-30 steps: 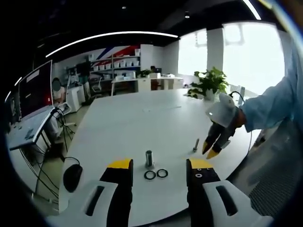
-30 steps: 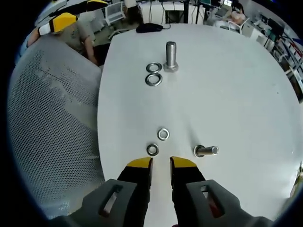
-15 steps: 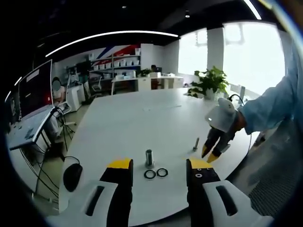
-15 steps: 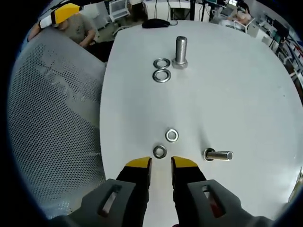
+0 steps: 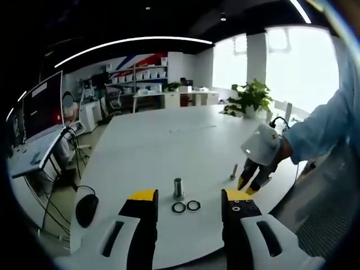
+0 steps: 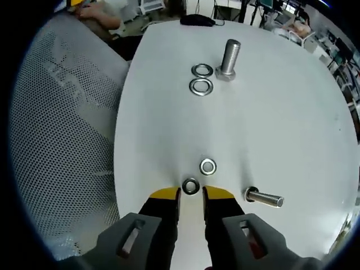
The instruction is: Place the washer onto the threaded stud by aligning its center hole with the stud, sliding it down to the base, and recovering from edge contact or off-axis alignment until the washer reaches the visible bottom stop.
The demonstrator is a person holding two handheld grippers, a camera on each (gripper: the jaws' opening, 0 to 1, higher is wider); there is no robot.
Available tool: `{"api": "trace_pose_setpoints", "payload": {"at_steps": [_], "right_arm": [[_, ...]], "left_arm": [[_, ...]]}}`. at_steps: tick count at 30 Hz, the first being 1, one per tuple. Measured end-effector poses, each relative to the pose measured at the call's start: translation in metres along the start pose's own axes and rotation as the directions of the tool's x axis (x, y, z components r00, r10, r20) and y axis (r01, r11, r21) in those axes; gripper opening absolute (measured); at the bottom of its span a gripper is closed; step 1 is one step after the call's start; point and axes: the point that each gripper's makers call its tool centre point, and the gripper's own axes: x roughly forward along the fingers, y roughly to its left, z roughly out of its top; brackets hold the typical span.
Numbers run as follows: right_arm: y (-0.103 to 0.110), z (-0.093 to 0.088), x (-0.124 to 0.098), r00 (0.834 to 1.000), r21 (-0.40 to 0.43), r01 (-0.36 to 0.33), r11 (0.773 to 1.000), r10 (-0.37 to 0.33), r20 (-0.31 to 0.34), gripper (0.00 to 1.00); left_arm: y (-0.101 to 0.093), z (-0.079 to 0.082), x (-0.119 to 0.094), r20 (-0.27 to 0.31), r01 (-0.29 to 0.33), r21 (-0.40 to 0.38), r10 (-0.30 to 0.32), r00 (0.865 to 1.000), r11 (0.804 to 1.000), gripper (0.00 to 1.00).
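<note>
Just ajar, right gripper [image 6: 191,195] at washer [image 6: 190,186]

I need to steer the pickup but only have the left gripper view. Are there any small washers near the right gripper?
Observer: Yes, two small washers; the nearer one lies just ahead of the right gripper.
Operator: Is the gripper shut?
Observer: No, its jaws stand slightly apart.
Operator: And the small stud?
Observer: The small stud stands on its head to the right of that gripper's jaws.
</note>
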Motion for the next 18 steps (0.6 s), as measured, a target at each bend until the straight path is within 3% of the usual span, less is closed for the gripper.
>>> {"api": "trace_pose_setpoints", "payload": {"at_steps": [18], "right_arm": [[-0.0019, 0.0017, -0.0002, 1.0, -0.001, 0.014, 1.0, -0.014, 0.007, 0.14]], "left_arm": [[-0.0009, -0.0006, 0.0001, -0.004, 0.004, 0.003, -0.004, 1.0, 1.0, 0.43]]}}
